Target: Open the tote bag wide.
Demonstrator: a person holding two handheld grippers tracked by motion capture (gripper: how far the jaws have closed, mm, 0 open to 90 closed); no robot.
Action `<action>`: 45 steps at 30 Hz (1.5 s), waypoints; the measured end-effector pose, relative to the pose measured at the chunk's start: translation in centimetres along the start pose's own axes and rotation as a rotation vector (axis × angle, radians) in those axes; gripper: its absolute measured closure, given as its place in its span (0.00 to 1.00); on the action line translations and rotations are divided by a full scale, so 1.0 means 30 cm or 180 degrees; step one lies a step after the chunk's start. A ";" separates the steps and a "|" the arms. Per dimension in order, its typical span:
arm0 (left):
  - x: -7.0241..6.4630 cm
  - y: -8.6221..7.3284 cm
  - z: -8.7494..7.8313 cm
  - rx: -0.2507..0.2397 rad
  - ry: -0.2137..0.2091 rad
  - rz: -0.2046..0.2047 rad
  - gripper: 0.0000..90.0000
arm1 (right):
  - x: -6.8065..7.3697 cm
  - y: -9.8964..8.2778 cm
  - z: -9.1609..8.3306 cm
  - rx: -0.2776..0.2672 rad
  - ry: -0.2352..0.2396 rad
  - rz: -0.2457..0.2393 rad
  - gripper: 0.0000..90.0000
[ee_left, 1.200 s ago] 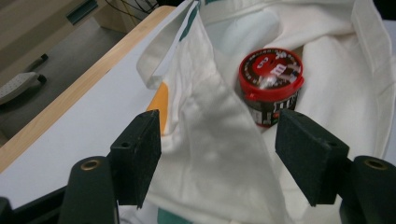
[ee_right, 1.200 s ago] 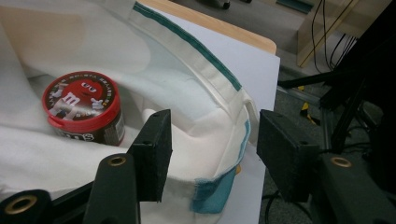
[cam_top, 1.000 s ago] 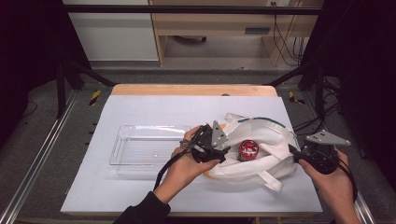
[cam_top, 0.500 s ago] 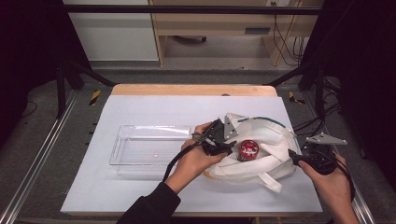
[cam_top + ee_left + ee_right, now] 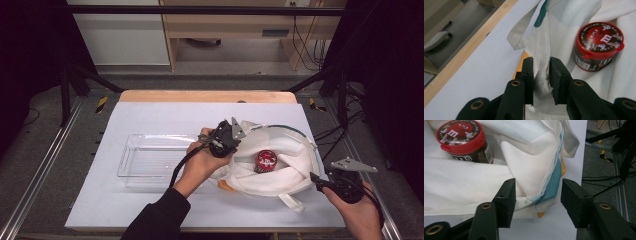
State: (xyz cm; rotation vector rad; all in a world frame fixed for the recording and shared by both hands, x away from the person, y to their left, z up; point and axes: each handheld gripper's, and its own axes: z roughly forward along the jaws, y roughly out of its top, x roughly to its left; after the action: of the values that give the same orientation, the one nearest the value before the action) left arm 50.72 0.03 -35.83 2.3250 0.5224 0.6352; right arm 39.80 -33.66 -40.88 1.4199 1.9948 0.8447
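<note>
L gripper [image 5: 235,134]: black body, grey three-cornered plate on top w/ small dark screw holes, black cable trailing back past the wrist. Its gripper view: two flat black rectangular jaws on rounded black arms, brass-ringed holes at the pivots. L arm in a black long sleeve [image 5: 157,217]. R gripper [image 5: 316,178]: also black, same grey plate, black cable looping behind. Its gripper view: blocky black jaws, brass-ringed pivot holes. R hand [image 5: 356,212] bare, no sleeve in frame.

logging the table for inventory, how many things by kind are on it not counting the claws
white cloth bag: 1
red-lidded candy tub: 1
clear plastic tray: 1
total: 3
</note>
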 end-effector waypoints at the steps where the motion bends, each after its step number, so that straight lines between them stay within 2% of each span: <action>1: 0.008 -0.004 0.002 0.0023 0.0017 -0.0013 0.84 | 0.005 -0.007 -0.001 -0.0012 0.0012 0.0039 0.55; 4: 0.029 -0.018 0.013 0.0018 0.0022 -0.0100 0.86 | 0.013 -0.030 0.006 0.0001 0.0030 0.0064 0.67; 6: 0.040 -0.028 0.018 -0.0006 -0.0009 -0.0180 0.86 | 0.014 -0.042 0.016 0.0022 0.0030 0.0054 0.71; 8: 0.049 -0.038 0.021 -0.0006 -0.0012 -0.0191 0.86 | 0.022 -0.050 0.024 0.0027 0.0002 0.0063 0.75; 11: 0.058 -0.049 0.024 -0.0007 -0.0001 -0.0216 0.86 | 0.031 -0.057 0.033 0.0029 -0.0116 -0.0037 0.85; 14: 0.061 -0.059 0.028 -0.0012 -0.0007 -0.0226 0.86 | 0.028 -0.057 0.033 0.0029 -0.0108 -0.0065 0.89; 19: 0.071 -0.064 0.019 -0.0004 0.0008 -0.0233 0.87 | 0.028 -0.044 0.001 0.0012 -0.0155 -0.0184 0.92; 25: 0.088 -0.066 0.009 -0.0019 0.0069 -0.0255 0.88 | -0.016 -0.031 -0.101 -0.0077 -0.0261 -0.0200 0.93; 26: 0.092 -0.069 0.009 0.0020 0.0067 -0.0257 0.88 | -0.021 -0.037 -0.109 -0.0079 -0.0252 -0.0184 0.93; 28: 0.096 -0.078 0.018 0.0026 0.0060 -0.0299 0.88 | -0.022 -0.055 -0.102 -0.0011 -0.0229 -0.0213 0.93; 37: 0.088 -0.100 0.072 0.0263 0.0090 -0.0256 0.88 | -0.027 -0.119 0.004 0.0158 -0.0107 -0.0116 0.93; 41: 0.094 -0.108 0.086 0.0350 0.0090 -0.0302 0.88 | -0.033 -0.139 0.018 0.0186 -0.0066 -0.0099 0.93; 45: 0.089 -0.117 0.088 0.0320 0.0068 -0.0297 0.88 | -0.036 -0.143 0.015 0.0136 -0.0031 -0.0096 0.93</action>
State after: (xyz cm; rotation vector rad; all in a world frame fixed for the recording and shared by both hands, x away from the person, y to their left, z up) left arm 53.69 2.57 -39.20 2.3739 0.6826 0.6027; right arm 37.83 -35.68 -44.32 1.4114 2.0329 0.7851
